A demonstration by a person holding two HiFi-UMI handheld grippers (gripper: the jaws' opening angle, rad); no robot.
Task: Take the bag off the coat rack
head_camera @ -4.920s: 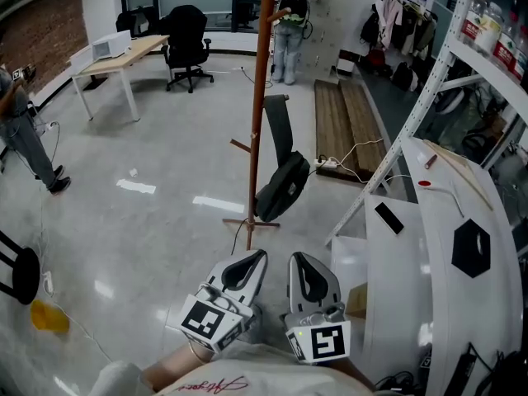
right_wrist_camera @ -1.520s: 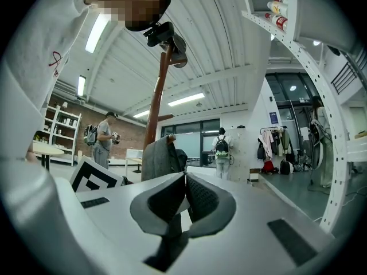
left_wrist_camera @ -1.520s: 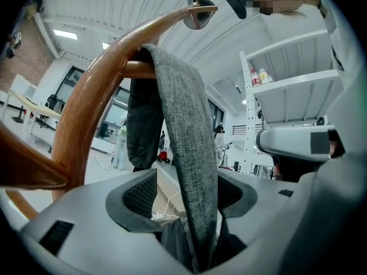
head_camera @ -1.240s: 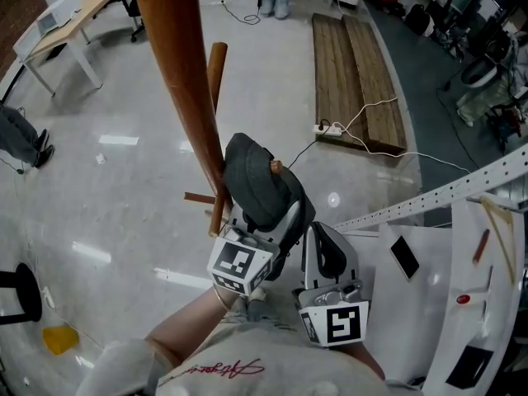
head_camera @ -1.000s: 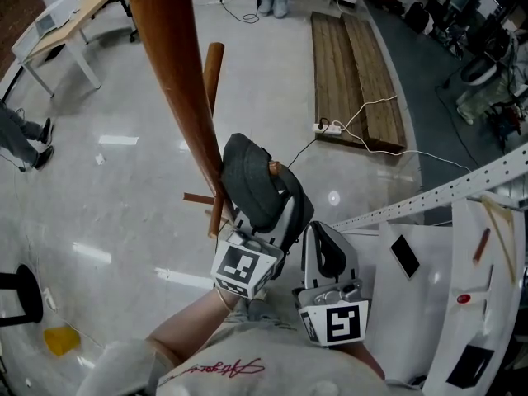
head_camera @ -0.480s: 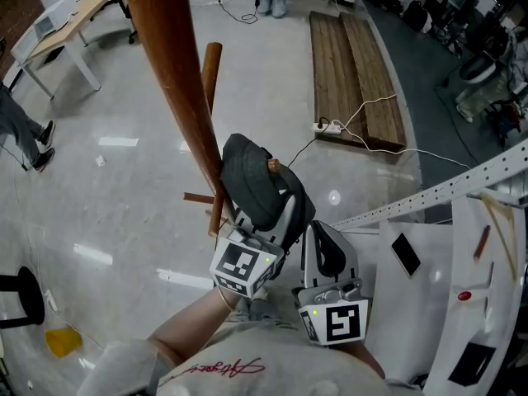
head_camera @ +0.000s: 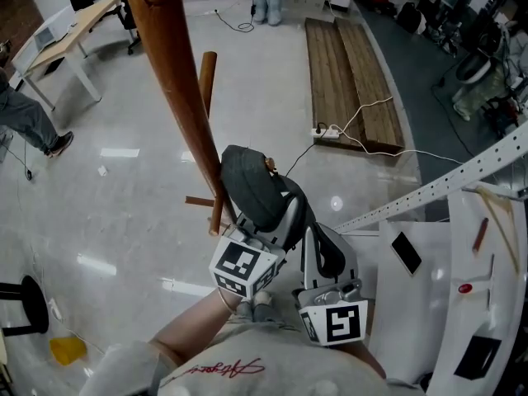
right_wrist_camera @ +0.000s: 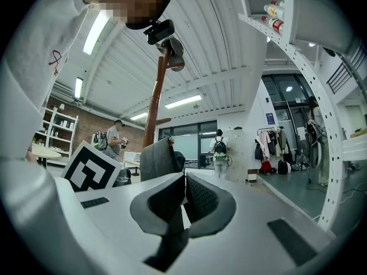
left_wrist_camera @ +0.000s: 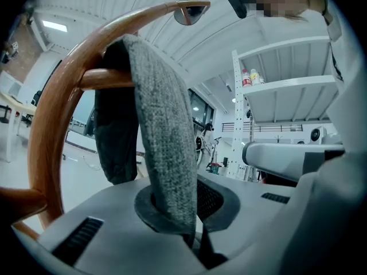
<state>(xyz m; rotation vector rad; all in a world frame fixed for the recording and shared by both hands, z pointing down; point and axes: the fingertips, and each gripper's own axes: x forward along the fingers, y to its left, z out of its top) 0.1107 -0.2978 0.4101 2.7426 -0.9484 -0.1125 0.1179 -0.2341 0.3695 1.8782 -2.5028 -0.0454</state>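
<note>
The brown wooden coat rack pole (head_camera: 177, 97) slants down from the top left of the head view. A dark grey bag strap (head_camera: 246, 184) hangs over a short wooden peg (head_camera: 269, 165) on it. My left gripper (head_camera: 279, 205) reaches up to that strap and is shut on it. In the left gripper view the grey woven strap (left_wrist_camera: 163, 136) runs from the peg (left_wrist_camera: 106, 79) down between the closed jaws of the left gripper (left_wrist_camera: 186, 231). My right gripper (head_camera: 318, 242) sits just right of it, shut and empty. The right gripper view shows the right gripper (right_wrist_camera: 182, 196) beside the strap (right_wrist_camera: 157, 159). The bag's body is hidden.
A white perforated shelf rail (head_camera: 437, 192) and a white table (head_camera: 450, 304) with a phone (head_camera: 404, 254) stand close on the right. Wooden planks (head_camera: 346, 73) and a power strip (head_camera: 327, 130) lie on the floor ahead. A person's legs (head_camera: 33, 122) and a desk (head_camera: 70, 35) are far left.
My left gripper has stayed at the strap by the pole, its cube shifting slightly down. The person at the far left has stepped further into view. The right gripper has not moved.
</note>
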